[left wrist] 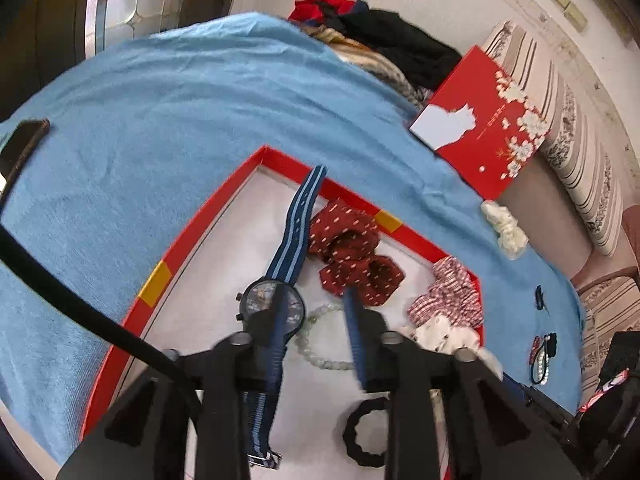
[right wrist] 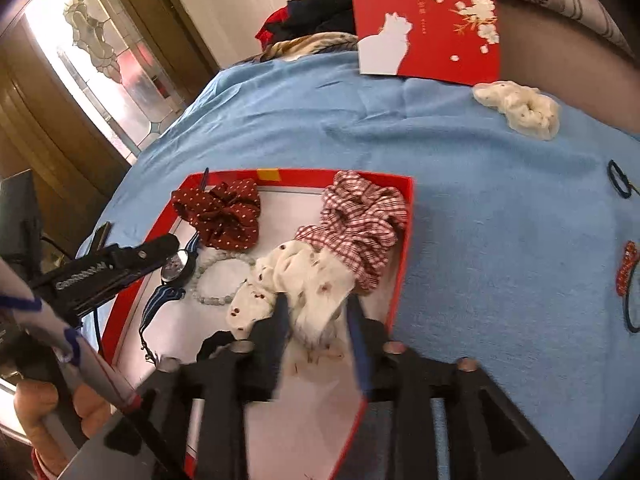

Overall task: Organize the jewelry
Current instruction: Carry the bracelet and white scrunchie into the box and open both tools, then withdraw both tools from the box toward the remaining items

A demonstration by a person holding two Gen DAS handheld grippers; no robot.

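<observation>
A red-rimmed tray (left wrist: pixel 280 160) (right wrist: pixel 402 248) with a white floor lies on the blue cloth. In it are a watch with a blue striped strap (left wrist: pixel 274 304) (right wrist: pixel 176 266), a dark red dotted scrunchie (left wrist: pixel 352 256) (right wrist: pixel 220 212), a pale bead bracelet (left wrist: pixel 316 344) (right wrist: pixel 218 276), a red checked scrunchie (left wrist: pixel 450 296) (right wrist: pixel 360 220), a cream scrunchie (right wrist: pixel 304 280) and a black ring (left wrist: pixel 366 432). My left gripper (left wrist: pixel 316 308) is open above the watch and bracelet. My right gripper (right wrist: pixel 318 306) is open, fingers astride the cream scrunchie.
A red box lid with white flowers (left wrist: pixel 484 120) (right wrist: pixel 428 20) leans at the back. Another cream scrunchie (left wrist: pixel 504 228) (right wrist: pixel 520 108) and several hair ties (left wrist: pixel 542 352) (right wrist: pixel 628 280) lie on the blue cloth (left wrist: pixel 180 120) right of the tray. Clothes (left wrist: pixel 380 36) are piled behind.
</observation>
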